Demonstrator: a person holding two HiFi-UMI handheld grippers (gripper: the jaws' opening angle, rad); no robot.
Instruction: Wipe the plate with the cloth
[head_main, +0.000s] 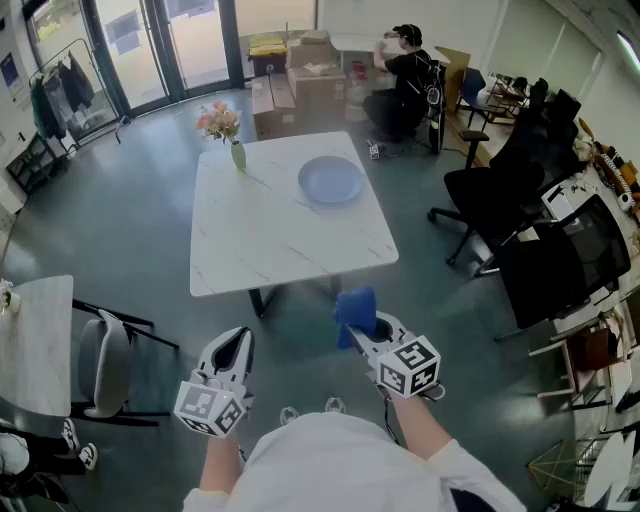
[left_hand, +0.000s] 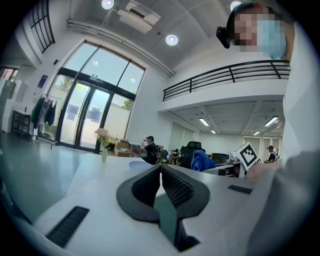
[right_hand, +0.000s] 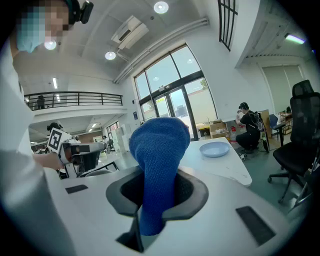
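Observation:
A pale blue plate (head_main: 331, 181) lies on the white marble table (head_main: 270, 240), toward its far right; it shows again as a small plate (right_hand: 214, 148) in the right gripper view. My right gripper (head_main: 362, 327) hangs in the air short of the table's near edge, shut on a bunched blue cloth (head_main: 355, 312) that sticks up between its jaws as a thick blue cloth (right_hand: 157, 165). My left gripper (head_main: 237, 348) is level beside it, shut and empty, jaws closed together (left_hand: 161, 172).
A small vase of pink flowers (head_main: 224, 130) stands at the table's far left corner. Black office chairs (head_main: 500, 190) crowd the right side. A grey chair (head_main: 105, 365) and a second table (head_main: 35, 340) sit at the left. A person (head_main: 400, 80) kneels among cardboard boxes behind.

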